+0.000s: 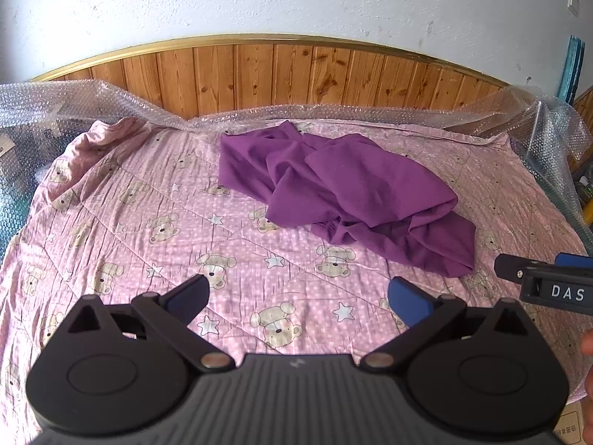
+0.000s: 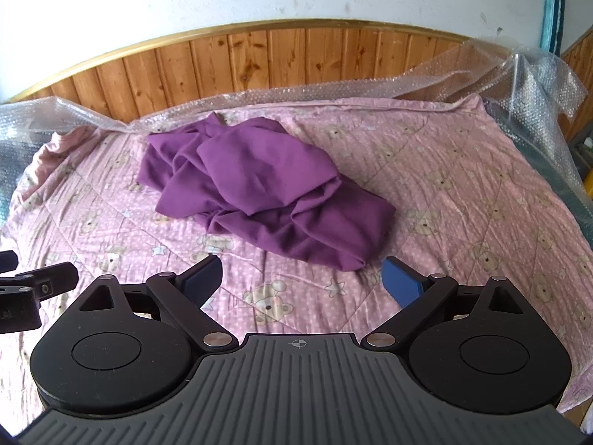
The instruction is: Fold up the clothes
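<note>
No fold is made yet: the purple garment (image 1: 344,193) lies crumpled mid-bed on the pink quilt (image 1: 122,222), near the headboard (image 1: 259,78); spreading and folding are all judged left. Left gripper (image 1: 298,298) and right gripper (image 2: 301,283) are held low, short of the cloth, fingers spread wide, nothing gripped.

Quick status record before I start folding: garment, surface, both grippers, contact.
garment: purple garment, crumpled heap, unfolded
surface: pink bear-print quilt on the bed
left gripper: open, empty, short of the heap
right gripper: open, empty, near the heap's front edge
contact: none
backdrop: bubble wrap, wooden headboard
</note>
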Demonstrator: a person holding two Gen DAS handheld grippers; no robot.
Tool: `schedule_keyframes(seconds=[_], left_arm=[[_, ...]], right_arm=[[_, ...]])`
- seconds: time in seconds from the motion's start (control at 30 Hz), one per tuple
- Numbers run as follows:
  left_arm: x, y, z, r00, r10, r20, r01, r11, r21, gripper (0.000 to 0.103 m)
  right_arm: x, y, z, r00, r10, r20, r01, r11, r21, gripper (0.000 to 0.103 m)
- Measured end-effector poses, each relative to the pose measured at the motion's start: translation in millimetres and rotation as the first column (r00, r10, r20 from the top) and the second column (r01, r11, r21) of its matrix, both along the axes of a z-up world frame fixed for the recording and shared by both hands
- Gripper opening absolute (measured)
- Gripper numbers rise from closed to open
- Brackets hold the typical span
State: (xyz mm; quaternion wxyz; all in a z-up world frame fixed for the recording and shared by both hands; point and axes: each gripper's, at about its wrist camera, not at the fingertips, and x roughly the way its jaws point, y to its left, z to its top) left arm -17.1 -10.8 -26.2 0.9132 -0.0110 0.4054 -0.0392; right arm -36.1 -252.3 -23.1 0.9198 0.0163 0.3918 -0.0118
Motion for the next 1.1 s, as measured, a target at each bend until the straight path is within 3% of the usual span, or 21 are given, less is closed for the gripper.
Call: schedule_keyframes(seconds=[0.17,0.2,0.23,0.27,0.3,0.33,0.47,0.5,0.53,0.6,0.63,0.67,0.73,0.97,1.1], left_arm=[[0,-1,-2,1.0,-0.009,-0.002,0.009,1.0,0.014,0.102],[-1,-2,-2,1.0,-0.018,0.002,0.018,1.0,0.012,0.097],[0,-3,-3,1.0,-0.026,0.002,0.026,1.0,0.01,0.077],[0,-4,-4,1.0,-0.03,-0.002,0.03,0.999,0.012,0.04],[0,-6,-5,0.999,-0.034,-0.007,0.034,0.999,0.014,0.021],[1,-7,-5,0.999,-0.034,-0.011,0.034,0.999,0.014,0.001],[6,-12,-7,0.999,-0.036,-0.014,0.037,0.999,0.022,0.004],[8,-14,-8,0.999,-0.035,-0.017,0.036,0.999,0.023,0.007],[11,-15,-8,0.999,-0.034,-0.02,0.034,0.999,0.025,0.017],[18,-17,-10,1.0,-0.019,-0.02,0.019,1.0,0.021,0.058],[22,-18,-11,1.0,-0.009,-0.019,0.009,1.0,0.017,0.096],[26,-19,-12,1.0,0.003,-0.021,-0.003,1.0,0.013,0.103],[36,-21,-16,0.999,0.03,-0.032,-0.03,1.0,0.007,0.103],[78,-36,-28,0.993,0.084,-0.079,-0.08,0.996,0.05,0.103],[103,-46,-37,0.986,0.123,-0.113,-0.115,0.991,0.073,0.103]], right_arm=[[1,3,-3,1.0,0.016,-0.006,-0.016,1.0,0.019,0.095],[1,3,-3,1.0,0.024,-0.005,-0.024,0.999,0.023,0.094],[1,2,-3,0.999,0.032,-0.003,-0.032,0.999,0.03,0.087],[2,2,-3,0.999,0.04,0.0,-0.04,0.999,0.037,0.062],[2,3,-3,0.999,0.051,-0.002,-0.051,0.998,0.036,0.04],[3,3,-3,0.998,0.062,-0.004,-0.061,0.998,0.034,0.0],[3,7,0,0.996,0.083,0.029,-0.083,0.997,0.003,0.0],[5,6,-1,0.996,0.084,0.025,-0.084,0.996,-0.005,0.0],[8,4,-3,0.997,0.077,0.014,-0.077,0.997,-0.008,0.0],[14,-2,-9,0.998,0.062,-0.009,-0.062,0.998,-0.015,0.014],[17,-7,-13,0.998,0.053,-0.019,-0.053,0.998,-0.018,0.037],[19,-13,-17,0.999,0.041,-0.025,-0.042,0.999,-0.014,0.07],[26,-23,-26,0.999,0.033,-0.043,-0.033,0.999,-0.007,0.089],[74,-48,-60,0.989,0.071,-0.133,-0.074,0.997,-0.019,0.087],[121,-49,-75,0.984,0.118,-0.136,-0.124,0.992,-0.036,0.087]])
